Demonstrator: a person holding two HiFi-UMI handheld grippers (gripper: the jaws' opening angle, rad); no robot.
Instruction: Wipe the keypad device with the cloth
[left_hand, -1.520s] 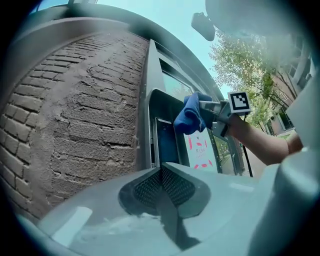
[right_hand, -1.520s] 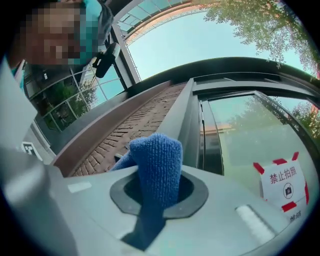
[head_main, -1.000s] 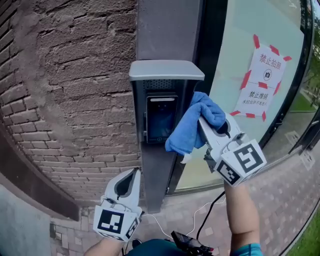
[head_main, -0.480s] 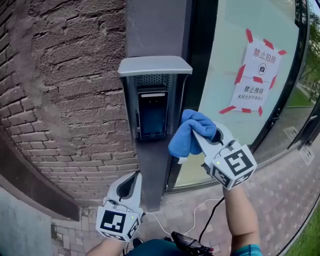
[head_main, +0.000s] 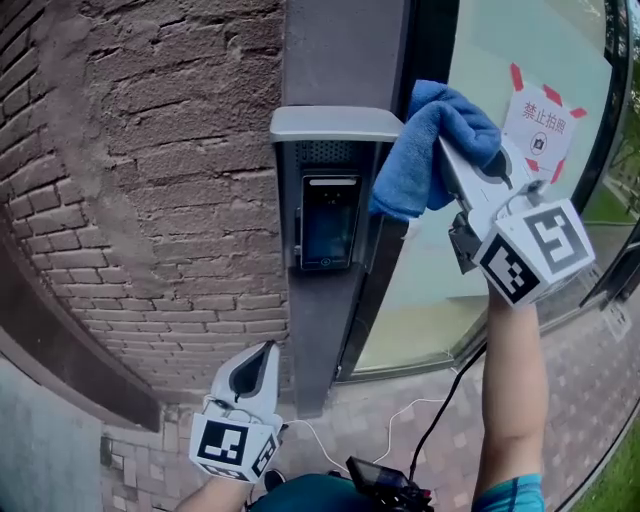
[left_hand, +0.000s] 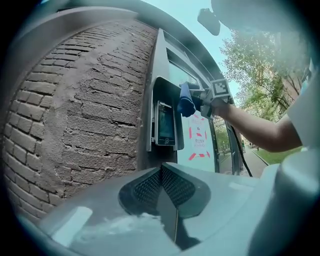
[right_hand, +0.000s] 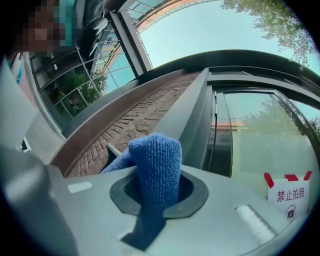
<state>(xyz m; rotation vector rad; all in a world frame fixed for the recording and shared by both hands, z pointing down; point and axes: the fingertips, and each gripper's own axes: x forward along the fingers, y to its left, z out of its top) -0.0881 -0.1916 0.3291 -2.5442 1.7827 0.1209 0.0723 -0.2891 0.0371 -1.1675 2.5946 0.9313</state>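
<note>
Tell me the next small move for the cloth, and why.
Probably slide the right tongs left, dragging the blue cloth across the hood: the cloth is up by the hood's right corner, and the keypad device sits uncovered below it.

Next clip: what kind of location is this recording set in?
Outdoors, apparently at a building entrance: a brick wall, a hooded keypad device mounted on a grey post, and a glass panel carrying a taped notice, with paving below.
</note>
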